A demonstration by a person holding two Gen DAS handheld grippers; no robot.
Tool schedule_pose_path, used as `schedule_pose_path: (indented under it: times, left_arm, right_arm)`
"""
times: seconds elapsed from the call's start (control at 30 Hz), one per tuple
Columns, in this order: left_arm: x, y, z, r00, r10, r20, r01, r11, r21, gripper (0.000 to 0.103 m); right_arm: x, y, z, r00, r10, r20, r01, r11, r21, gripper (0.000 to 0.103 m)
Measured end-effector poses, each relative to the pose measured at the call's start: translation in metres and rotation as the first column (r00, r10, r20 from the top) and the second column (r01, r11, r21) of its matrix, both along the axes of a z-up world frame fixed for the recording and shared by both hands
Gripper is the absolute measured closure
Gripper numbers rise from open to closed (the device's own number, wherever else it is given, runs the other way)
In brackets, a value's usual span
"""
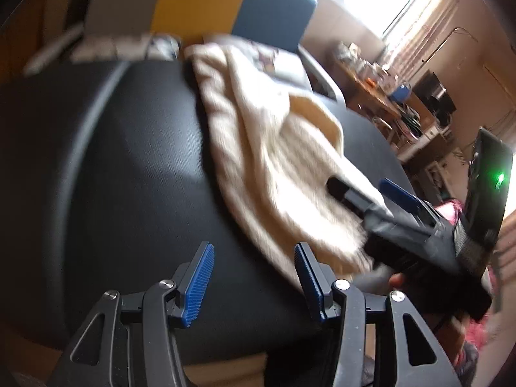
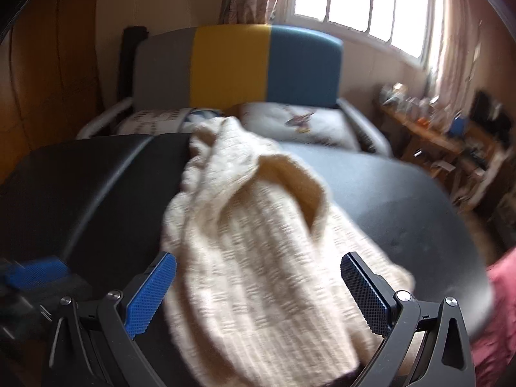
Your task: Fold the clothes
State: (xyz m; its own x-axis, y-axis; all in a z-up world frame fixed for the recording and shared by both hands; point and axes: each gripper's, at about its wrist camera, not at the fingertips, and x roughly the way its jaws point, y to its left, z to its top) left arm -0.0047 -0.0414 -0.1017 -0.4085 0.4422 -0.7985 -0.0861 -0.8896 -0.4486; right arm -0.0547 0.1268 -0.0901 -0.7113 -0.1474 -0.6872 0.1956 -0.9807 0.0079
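Observation:
A cream knitted sweater lies crumpled on a black table, running from the far edge toward the near right. My left gripper is open and empty, over bare table just left of the sweater's near end. In the left wrist view my right gripper is open, its fingers resting over the sweater's near right part. In the right wrist view the sweater fills the middle and my right gripper is open with the cloth lying between its blue pads, not clamped.
A chair with grey, yellow and blue back stands beyond the table, with printed cushions on its seat. A cluttered wooden desk stands at right under a bright window. Pink cloth shows at the near right.

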Motion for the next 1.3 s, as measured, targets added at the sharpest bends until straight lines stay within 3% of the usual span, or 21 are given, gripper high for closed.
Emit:
schedule_pose_path:
  times: [0.1, 0.2, 0.27, 0.43, 0.57, 0.63, 0.73, 0.87, 0.9, 0.97, 1.07, 1.17, 1.3]
  left_arm:
    - [0.004, -0.007, -0.018, 0.997, -0.01, 0.08, 0.0, 0.992, 0.129, 0.05]
    - [0.004, -0.003, -0.02, 0.995, -0.039, 0.09, 0.025, 0.988, 0.152, 0.05]
    - [0.0, 0.007, -0.015, 0.994, -0.073, 0.078, 0.059, 0.985, 0.165, 0.05]
    - [-0.012, 0.053, 0.004, 0.982, -0.189, 0.023, 0.185, 0.974, 0.127, 0.049]
    - [-0.03, 0.098, 0.015, 0.965, -0.263, -0.023, 0.263, 0.964, 0.033, 0.049]
    - [-0.036, 0.109, 0.014, 0.96, -0.28, 0.003, 0.279, 0.959, 0.056, 0.049]
    - [-0.032, 0.121, 0.008, 0.95, -0.312, 0.011, 0.31, 0.947, 0.082, 0.049]
    - [-0.025, 0.13, -0.004, 0.933, -0.356, 0.05, 0.351, 0.932, 0.089, 0.049]
    - [-0.024, 0.132, -0.004, 0.928, -0.368, 0.063, 0.36, 0.927, 0.106, 0.049]
    - [-0.027, 0.136, 0.003, 0.919, -0.391, 0.055, 0.381, 0.915, 0.132, 0.049]
    - [-0.041, 0.145, 0.017, 0.902, -0.429, 0.046, 0.408, 0.883, 0.232, 0.049]
    - [-0.056, 0.16, 0.027, 0.891, -0.452, 0.045, 0.423, 0.862, 0.281, 0.048]
    - [-0.086, 0.184, 0.02, 0.885, -0.448, 0.124, 0.385, 0.856, 0.345, 0.048]
  right_arm:
    - [-0.002, 0.026, -0.008, 0.996, 0.058, 0.068, -0.046, 0.985, -0.167, 0.0]
    - [-0.004, 0.076, -0.014, 0.989, 0.069, 0.129, -0.014, 0.922, -0.387, 0.0]
    - [-0.003, 0.115, -0.019, 0.987, 0.006, 0.162, 0.072, 0.878, -0.474, 0.0]
    - [0.011, 0.194, -0.031, 0.969, -0.12, 0.214, 0.232, 0.731, -0.641, 0.0]
    - [0.026, 0.232, -0.046, 0.95, -0.156, 0.272, 0.311, 0.572, -0.759, 0.0]
    - [0.034, 0.242, -0.055, 0.945, -0.148, 0.293, 0.327, 0.502, -0.801, 0.0]
    - [0.041, 0.246, -0.06, 0.929, -0.199, 0.312, 0.37, 0.53, -0.763, 0.0]
    - [0.046, 0.264, -0.071, 0.917, -0.223, 0.33, 0.398, 0.511, -0.762, 0.0]
    - [0.047, 0.269, -0.077, 0.92, -0.197, 0.339, 0.392, 0.495, -0.776, 0.0]
    - [0.046, 0.261, -0.089, 0.945, 0.002, 0.326, 0.301, 0.383, -0.874, 0.0]
    - [0.048, 0.235, -0.084, 0.948, 0.191, 0.256, 0.187, 0.317, -0.93, 0.0]
    - [0.056, 0.214, -0.081, 0.937, 0.284, 0.201, 0.133, 0.241, -0.961, 0.0]
    - [0.068, 0.208, -0.079, 0.945, 0.294, 0.145, 0.114, 0.12, -0.986, 0.0]
